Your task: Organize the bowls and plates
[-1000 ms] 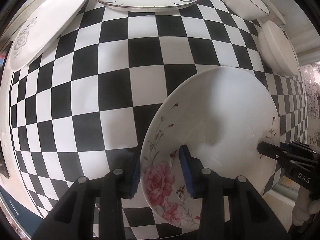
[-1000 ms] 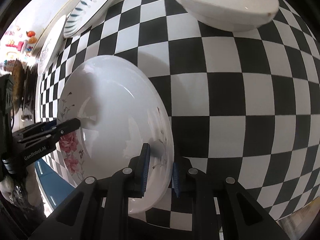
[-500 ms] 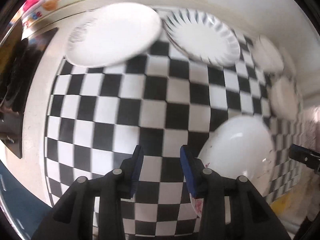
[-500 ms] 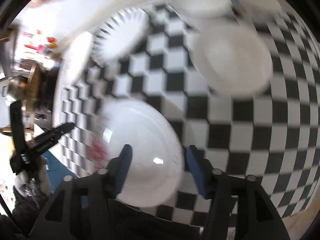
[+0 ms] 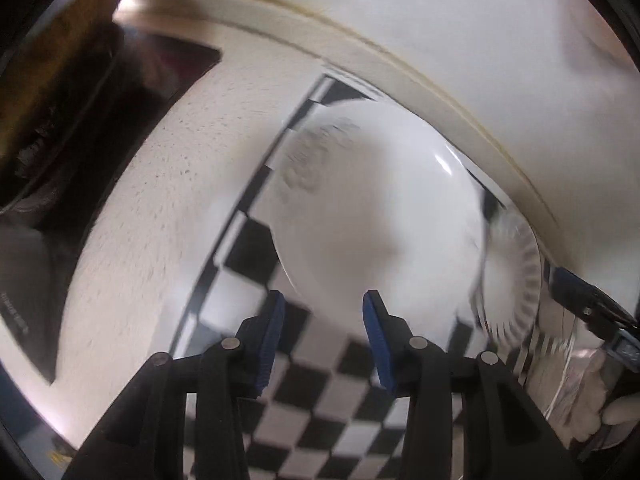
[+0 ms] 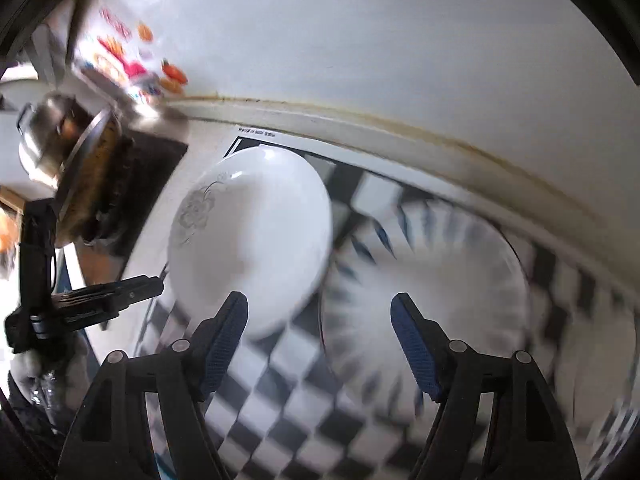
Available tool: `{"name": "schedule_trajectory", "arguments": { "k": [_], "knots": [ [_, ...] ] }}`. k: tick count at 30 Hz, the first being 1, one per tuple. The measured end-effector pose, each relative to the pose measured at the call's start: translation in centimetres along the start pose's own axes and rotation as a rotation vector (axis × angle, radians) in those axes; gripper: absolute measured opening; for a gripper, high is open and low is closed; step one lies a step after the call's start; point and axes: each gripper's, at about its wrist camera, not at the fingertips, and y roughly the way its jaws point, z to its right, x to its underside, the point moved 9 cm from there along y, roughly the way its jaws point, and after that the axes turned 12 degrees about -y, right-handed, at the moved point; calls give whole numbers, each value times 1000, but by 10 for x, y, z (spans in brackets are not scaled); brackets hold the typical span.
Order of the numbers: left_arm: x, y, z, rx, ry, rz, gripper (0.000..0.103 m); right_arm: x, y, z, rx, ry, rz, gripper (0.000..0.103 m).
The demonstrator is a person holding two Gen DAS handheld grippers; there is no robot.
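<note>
Left wrist view: our left tool [image 5: 323, 312] gapes empty just short of the grey-flowered plate [image 5: 372, 216], which lies flat on the checkered surface [image 5: 320, 408]. A second ago both tools pinched the rose plate; we have let it go and swung to the back row. Our right tool [image 6: 320, 312] spreads wide over the striped plate [image 6: 432, 280], beside the grey-flowered one, likely next for stacking.

Motion blur smears my view of the striped plate [image 6: 440, 280]; its right side runs past the frame edge. On my left camera, the grey-flower plate [image 5: 376, 216] is soft, its pattern unreadable. Wall stickers [image 6: 132, 56] blur into coloured streaks.
</note>
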Motion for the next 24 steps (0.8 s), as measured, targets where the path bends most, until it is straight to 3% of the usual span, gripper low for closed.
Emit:
{"name": "schedule_trajectory", "arguments": {
  "k": [6, 12, 15, 19, 24],
  "knots": [
    [-33, 38, -10, -3, -46, -51, 38, -43, 74, 5, -4, -45, -118, 69],
    [-41, 53, 0, -18, 11, -63, 37, -53, 118, 6, -44, -79, -191, 55],
    [-42, 57, 9, -30, 42, -61, 36, -57, 122, 4, -67, -89, -185, 44],
    [-43, 60, 13, -56, 63, -39, 36, -60, 119, 8, -7, -134, -179, 32],
    [-43, 57, 15, -63, 49, -35, 36, -52, 115, 18, -38, -102, -168, 28]
  ]
}}
